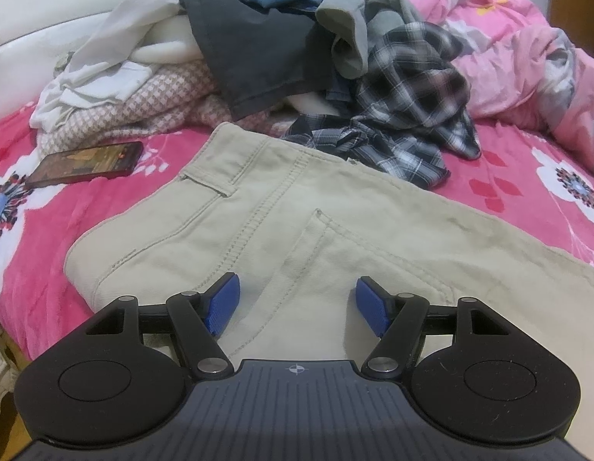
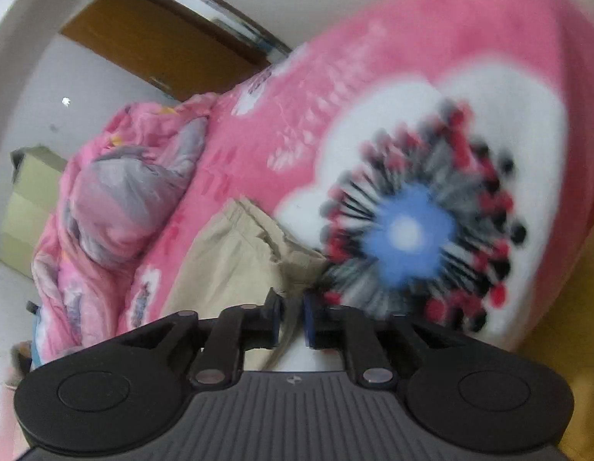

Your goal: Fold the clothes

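A pair of tan trousers [image 1: 297, 223] lies flat on the bed, on a pink blanket [image 1: 112, 192] with big white flowers. The cloth is smooth and pale, with thick stitched seams, a belt loop near the waist and a back pocket sewn on at a slant. The waist end points toward a heap of other clothes [image 1: 258, 46] at the back of the bed. In that heap a checked shirt [image 1: 404, 115] touches the top edge of the trousers, and a dark grey top, white things and a blue one are piled behind it. A phone [image 1: 85, 163] lies on the blanket just beside the trousers, with its screen lit.

The left gripper [image 1: 297, 303] hangs over the seat of the trousers with its blue pads wide apart, holding nothing.

The right wrist view is blurry. There the right gripper [image 2: 293, 319] has its pads pulled close, and a thin bit of the tan cloth [image 2: 235, 253] seems to run between them, so it looks like it is pinching the edge of the trousers. That end of the trousers looks crumpled. A rumpled pink quilt [image 2: 116, 207] lies beside it
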`<state>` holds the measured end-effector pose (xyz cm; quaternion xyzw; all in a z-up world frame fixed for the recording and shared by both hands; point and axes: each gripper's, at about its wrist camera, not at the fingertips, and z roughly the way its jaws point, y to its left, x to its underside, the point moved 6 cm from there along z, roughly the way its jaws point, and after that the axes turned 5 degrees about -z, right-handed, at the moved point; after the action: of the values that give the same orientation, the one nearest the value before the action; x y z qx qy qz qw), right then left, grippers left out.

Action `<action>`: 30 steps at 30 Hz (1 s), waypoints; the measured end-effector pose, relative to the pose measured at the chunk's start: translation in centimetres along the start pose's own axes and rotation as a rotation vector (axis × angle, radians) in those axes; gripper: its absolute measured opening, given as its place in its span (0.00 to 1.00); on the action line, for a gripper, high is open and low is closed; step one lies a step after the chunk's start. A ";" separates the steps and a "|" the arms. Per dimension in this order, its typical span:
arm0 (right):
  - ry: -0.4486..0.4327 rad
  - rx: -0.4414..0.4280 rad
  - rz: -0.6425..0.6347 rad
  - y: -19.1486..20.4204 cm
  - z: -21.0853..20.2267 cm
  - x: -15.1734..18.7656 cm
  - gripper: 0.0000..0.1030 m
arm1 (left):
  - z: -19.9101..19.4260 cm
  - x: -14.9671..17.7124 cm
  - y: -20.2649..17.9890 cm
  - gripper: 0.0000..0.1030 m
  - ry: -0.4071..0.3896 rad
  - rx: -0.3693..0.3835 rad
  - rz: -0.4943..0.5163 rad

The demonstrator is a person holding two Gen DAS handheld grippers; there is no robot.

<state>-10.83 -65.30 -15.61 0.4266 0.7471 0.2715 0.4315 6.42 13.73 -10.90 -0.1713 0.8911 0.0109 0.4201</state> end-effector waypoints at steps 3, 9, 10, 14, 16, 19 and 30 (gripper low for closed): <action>-0.083 0.000 0.022 0.2 -1.9 -0.9 0.18 | 0.0 0.0 0.1 0.66 -0.004 0.004 -0.012; -0.223 0.061 -0.376 7.9 -4.3 0.7 0.18 | 0.0 0.2 0.1 0.66 -0.020 0.002 0.000; -0.167 0.027 -0.493 9.7 -3.0 2.7 0.18 | 0.0 0.2 0.1 0.66 -0.021 0.004 -0.003; 0.069 -0.114 -0.951 16.3 2.0 11.0 0.18 | 0.0 0.3 0.2 0.66 -0.029 0.007 -0.015; 0.193 -0.186 -1.177 19.4 4.4 15.1 0.15 | 0.0 0.3 0.2 0.67 -0.037 0.007 -0.016; 0.258 -0.165 -1.316 18.9 6.8 15.8 0.15 | 0.1 0.4 0.2 0.68 -0.048 0.012 -0.008; 0.001 0.071 -0.935 15.6 4.8 2.2 0.10 | 0.0 0.3 0.4 0.69 -0.058 0.027 -0.021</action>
<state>-0.92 -55.60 -6.74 0.0586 0.8681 0.0224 0.4924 6.10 13.98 -11.14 -0.1746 0.8768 -0.0008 0.4481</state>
